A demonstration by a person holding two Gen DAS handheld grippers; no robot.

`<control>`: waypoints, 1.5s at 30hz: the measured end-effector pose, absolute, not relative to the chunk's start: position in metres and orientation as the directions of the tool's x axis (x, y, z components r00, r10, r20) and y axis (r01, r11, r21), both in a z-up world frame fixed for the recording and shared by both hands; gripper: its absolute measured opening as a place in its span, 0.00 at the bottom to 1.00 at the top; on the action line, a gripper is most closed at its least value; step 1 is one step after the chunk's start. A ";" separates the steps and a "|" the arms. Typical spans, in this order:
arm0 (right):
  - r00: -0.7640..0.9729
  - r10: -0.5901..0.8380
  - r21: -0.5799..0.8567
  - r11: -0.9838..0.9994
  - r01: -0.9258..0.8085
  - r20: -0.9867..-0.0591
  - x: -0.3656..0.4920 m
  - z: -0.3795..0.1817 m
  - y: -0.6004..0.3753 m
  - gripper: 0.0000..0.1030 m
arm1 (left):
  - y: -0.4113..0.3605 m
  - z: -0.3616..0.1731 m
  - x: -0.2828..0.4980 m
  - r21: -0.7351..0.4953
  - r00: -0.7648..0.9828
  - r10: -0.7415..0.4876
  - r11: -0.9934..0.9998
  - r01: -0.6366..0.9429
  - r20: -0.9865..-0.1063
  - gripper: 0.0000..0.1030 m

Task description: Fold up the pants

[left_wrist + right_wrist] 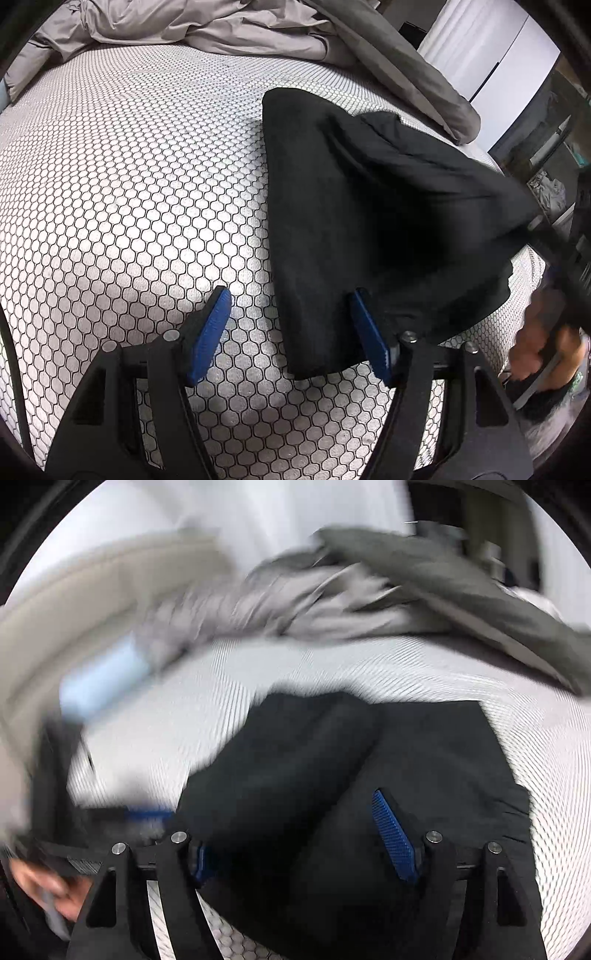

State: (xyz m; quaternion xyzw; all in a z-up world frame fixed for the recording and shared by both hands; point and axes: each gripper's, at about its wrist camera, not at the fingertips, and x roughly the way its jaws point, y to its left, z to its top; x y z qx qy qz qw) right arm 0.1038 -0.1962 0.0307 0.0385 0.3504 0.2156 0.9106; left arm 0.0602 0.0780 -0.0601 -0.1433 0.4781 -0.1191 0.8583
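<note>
The black pants (pixel 369 221) lie partly folded on the white honeycomb-patterned mattress (pixel 129 184), right of centre in the left wrist view. My left gripper (pixel 288 306) is open, its blue pads on either side of the pants' near left edge, not closed on it. In the right wrist view, which is motion-blurred, the pants (pixel 332 775) fill the centre. My right gripper (pixel 291 830) is open with the cloth bunched between its fingers; its left pad is mostly hidden by the fabric. The right gripper shows blurred at the right edge of the left wrist view.
A rumpled grey duvet (pixel 207 26) lies along the far side of the mattress and down its right edge (pixel 424 81). Shelving with items (pixel 546 155) stands beyond the right edge of the bed. The other gripper and a hand (pixel 48 849) show blurred at lower left.
</note>
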 end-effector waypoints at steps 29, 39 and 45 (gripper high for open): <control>0.552 0.516 0.222 0.830 -0.512 -0.654 0.065 0.036 -0.243 0.72 | 0.046 -0.048 0.068 -0.252 0.523 -0.256 0.964 0.080 -0.813 0.65; 0.557 0.326 0.004 0.866 -0.501 -0.764 0.088 -0.011 -0.182 0.28 | 0.054 -0.054 0.068 -0.269 0.515 -0.281 0.958 0.099 -0.810 0.65; 0.669 0.341 0.255 0.940 -0.227 -0.661 0.099 0.029 -0.307 0.44 | 0.058 -0.049 0.065 -0.268 0.519 -0.276 0.959 0.091 -0.809 0.65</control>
